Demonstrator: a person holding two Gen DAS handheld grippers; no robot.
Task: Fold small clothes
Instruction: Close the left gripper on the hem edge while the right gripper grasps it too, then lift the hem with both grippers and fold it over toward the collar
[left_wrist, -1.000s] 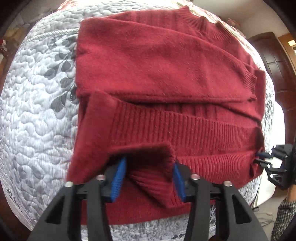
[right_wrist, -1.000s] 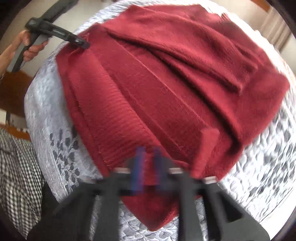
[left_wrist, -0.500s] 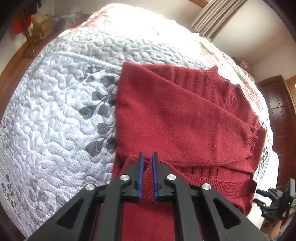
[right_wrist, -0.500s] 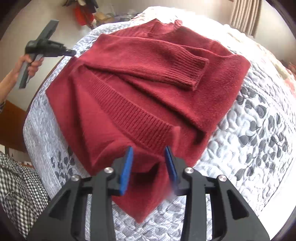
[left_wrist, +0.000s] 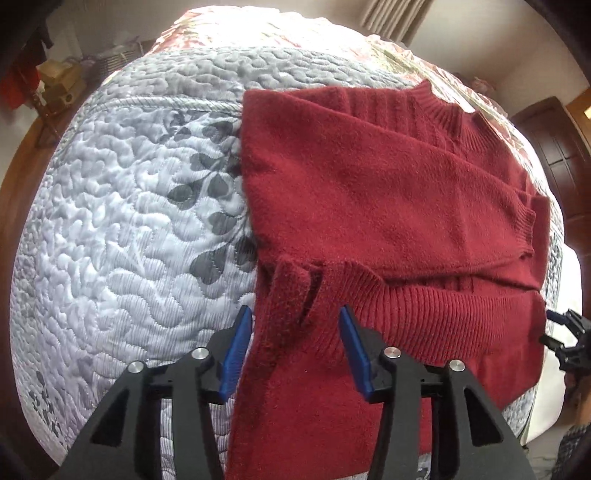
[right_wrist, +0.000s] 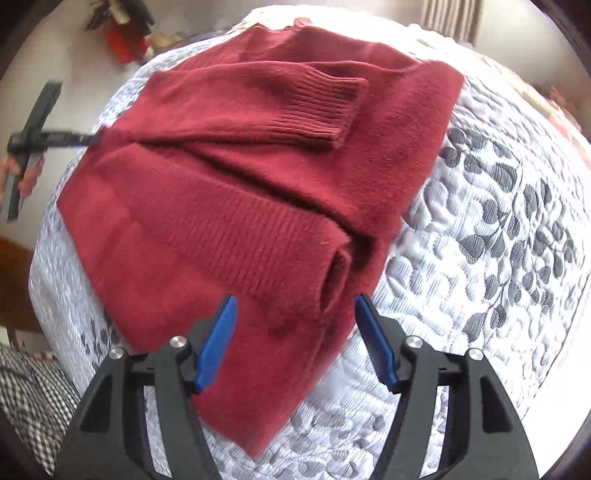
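A dark red knit sweater (left_wrist: 388, 206) lies on the bed with its sleeves folded across the chest and its ribbed hem (left_wrist: 424, 310) turned up over the body. My left gripper (left_wrist: 295, 343) is open, its blue pads (left_wrist: 236, 350) on either side of the sweater's near left corner without pinching it. In the right wrist view the sweater (right_wrist: 258, 155) fills the middle, and my right gripper (right_wrist: 297, 339) is open wide around the rolled near corner of the fold (right_wrist: 332, 273). Each gripper also shows at the other view's edge: the right gripper (left_wrist: 565, 339) and the left gripper (right_wrist: 40, 138).
The sweater rests on a grey-white quilted bedspread (left_wrist: 122, 229) with a dark leaf print. A hand (right_wrist: 26, 177) holds the left gripper's handle. A checked sleeve (right_wrist: 29, 391) sits at the lower left. A dark wooden door (left_wrist: 561, 147) stands beyond the bed.
Both grippers had closed on the hem's corners and carried it up over the body. Both have now opened and let the hem go, leaving it folded.
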